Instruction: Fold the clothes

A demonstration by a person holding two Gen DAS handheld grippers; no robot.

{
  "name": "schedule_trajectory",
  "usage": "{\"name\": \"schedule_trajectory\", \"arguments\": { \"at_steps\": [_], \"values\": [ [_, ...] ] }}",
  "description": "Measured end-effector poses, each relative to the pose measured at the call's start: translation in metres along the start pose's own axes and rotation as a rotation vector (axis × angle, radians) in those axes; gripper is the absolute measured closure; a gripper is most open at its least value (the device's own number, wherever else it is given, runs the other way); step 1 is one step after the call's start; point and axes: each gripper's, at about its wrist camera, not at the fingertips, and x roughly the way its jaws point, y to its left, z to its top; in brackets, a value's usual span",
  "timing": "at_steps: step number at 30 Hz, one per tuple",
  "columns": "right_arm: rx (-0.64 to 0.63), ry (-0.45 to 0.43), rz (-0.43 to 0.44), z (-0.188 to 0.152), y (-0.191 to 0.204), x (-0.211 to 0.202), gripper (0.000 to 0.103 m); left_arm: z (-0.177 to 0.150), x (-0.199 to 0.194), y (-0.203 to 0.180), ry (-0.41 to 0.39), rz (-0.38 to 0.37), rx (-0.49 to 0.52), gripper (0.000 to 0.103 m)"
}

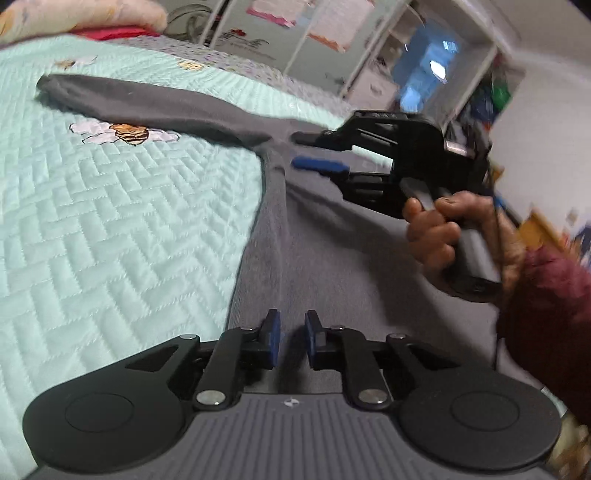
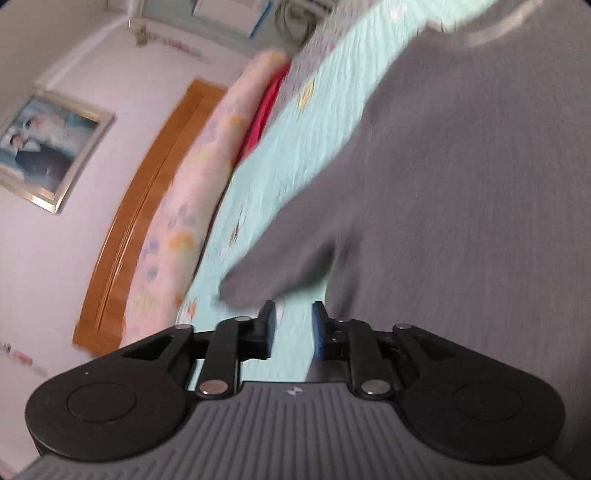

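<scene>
Here both claws (image 1: 292, 334) (image 2: 294, 328) gape empty by the grey sweater's (image 1: 325, 258) edge.

The grey long-sleeved top (image 1: 332, 251) is lying spread flat across the mint quilted bedspread (image 1: 110, 221), front side smooth. One sleeve (image 1: 147, 99) is stretching straight out sideways, its cuff resting near an embroidered bee. From the right wrist view, another sleeve (image 2: 295, 251) is lying angled out from the body, the pale neckline (image 2: 491, 33) showing at the far end.
</scene>
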Motion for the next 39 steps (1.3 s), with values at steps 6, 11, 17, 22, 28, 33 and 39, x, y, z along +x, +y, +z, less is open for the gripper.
{"name": "schedule_trajectory", "arguments": {
  "at_steps": [6, 11, 17, 22, 28, 33, 39],
  "values": [
    [-0.041, 0.011, -0.114, -0.031, 0.003, -0.007, 0.085, 0.007, -0.011, 0.001, -0.006, -0.005, -0.047, 0.087],
    [-0.085, -0.034, -0.078, -0.065, 0.032, -0.055, 0.078, 0.014, -0.025, -0.001, -0.068, 0.006, -0.039, 0.072],
    [0.049, 0.021, -0.128, -0.118, -0.003, -0.105, 0.078, 0.019, -0.008, -0.002, 0.048, 0.083, -0.015, 0.074],
    [0.038, -0.066, -0.15, -0.137, 0.001, -0.156, 0.071, 0.035, -0.015, -0.022, 0.021, 0.155, 0.049, 0.067],
    [-0.042, -0.083, -0.302, -0.146, -0.006, -0.184, 0.06, 0.047, 0.005, -0.022, 0.039, 0.203, 0.056, 0.049],
    [-0.101, -0.082, -0.336, -0.15, 0.006, -0.171, 0.059, 0.044, 0.019, -0.015, 0.104, 0.208, 0.031, 0.05],
    [-0.371, -0.046, -0.334, -0.158, 0.068, -0.151, 0.058, 0.049, 0.024, -0.016, 0.119, 0.202, 0.027, 0.05]
  ]
}}
